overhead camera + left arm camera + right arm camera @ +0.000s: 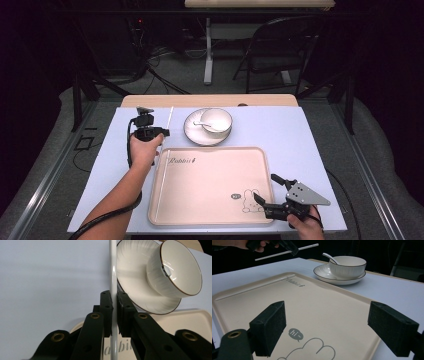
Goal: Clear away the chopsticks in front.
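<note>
1. The left hand-held gripper [161,133] has its jaws pressed together on a thin white stick [170,116], pinching it near the middle. The stick is lifted clear of the surface, beyond the tray's far left corner.
2. The right hand-held gripper [265,189] has its jaws spread wide with nothing between them, low over the tray's near right corner.
3. A second white stick [161,185] lies flat inside the beige tray [210,185], along its left rim.
4. Beyond the tray stands a white plate [192,131] carrying a white bowl [218,120] with a spoon [205,124] in it.
5. The surface [300,135] is pale blue-grey, laid over a wooden top whose far edge shows. The room behind is dark, with a folding chair [277,45], another table's leg and cables on the floor.
6. The left gripper view shows the held stick [113,277] running straight up between the black pads [107,305], and the bowl's [175,267] thin brown rim, just beside it.
7. The right gripper view shows the tray's [317,307] printed "hi~" bubble and cartoon outline, and the far gripper holding its stick [287,251] roughly level in the air; whether that stick tilts slightly is hard to judge from here.
8. The high view alone gives the whole layout, both forearms coming in from the bottom.
</note>
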A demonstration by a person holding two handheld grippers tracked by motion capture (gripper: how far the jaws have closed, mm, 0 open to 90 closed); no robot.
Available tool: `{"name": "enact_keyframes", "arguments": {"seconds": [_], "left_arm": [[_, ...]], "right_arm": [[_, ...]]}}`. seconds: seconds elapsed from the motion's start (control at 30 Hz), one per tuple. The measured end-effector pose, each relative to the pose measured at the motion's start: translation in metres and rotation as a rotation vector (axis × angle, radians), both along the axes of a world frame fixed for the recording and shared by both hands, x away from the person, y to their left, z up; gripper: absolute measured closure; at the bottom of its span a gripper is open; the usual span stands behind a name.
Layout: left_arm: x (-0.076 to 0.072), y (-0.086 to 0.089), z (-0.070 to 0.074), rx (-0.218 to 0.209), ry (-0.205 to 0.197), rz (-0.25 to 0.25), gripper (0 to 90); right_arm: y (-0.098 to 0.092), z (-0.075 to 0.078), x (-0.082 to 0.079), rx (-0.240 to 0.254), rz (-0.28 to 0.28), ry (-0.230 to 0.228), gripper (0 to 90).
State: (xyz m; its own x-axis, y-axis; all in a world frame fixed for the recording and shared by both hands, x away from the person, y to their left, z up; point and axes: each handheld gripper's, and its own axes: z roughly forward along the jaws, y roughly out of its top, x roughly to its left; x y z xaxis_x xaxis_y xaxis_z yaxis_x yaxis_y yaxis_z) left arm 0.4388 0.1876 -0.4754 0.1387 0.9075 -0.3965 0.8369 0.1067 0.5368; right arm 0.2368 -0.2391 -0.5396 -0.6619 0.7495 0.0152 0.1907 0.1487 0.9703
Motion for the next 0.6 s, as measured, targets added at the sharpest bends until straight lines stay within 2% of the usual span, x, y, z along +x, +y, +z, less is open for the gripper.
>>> {"name": "enact_keyframes", "arguments": {"seconds": [0.13,0.4,0.53,0.57,0.6], "left_arm": [[-0.010,0.000,-0.003,-0.004,-0.005,-0.005,84.1],[-0.036,-0.003,-0.013,0.020,-0.026,-0.021,84.1],[-0.047,-0.003,-0.021,0.031,-0.017,-0.033,84.1],[-0.047,-0.003,-0.021,0.031,-0.017,-0.033,84.1],[-0.053,-0.002,-0.026,0.023,-0.013,-0.029,84.1]], "right_arm": [[0.000,0.000,0.000,-0.003,-0.001,-0.001,14.3],[0.000,0.000,0.000,-0.005,-0.005,-0.002,14.3],[0.000,0.000,0.000,-0.007,-0.006,-0.005,14.3],[0.000,0.000,0.000,-0.007,-0.007,-0.004,14.3],[0.000,0.000,0.000,-0.007,-0.007,-0.003,14.3]]}}
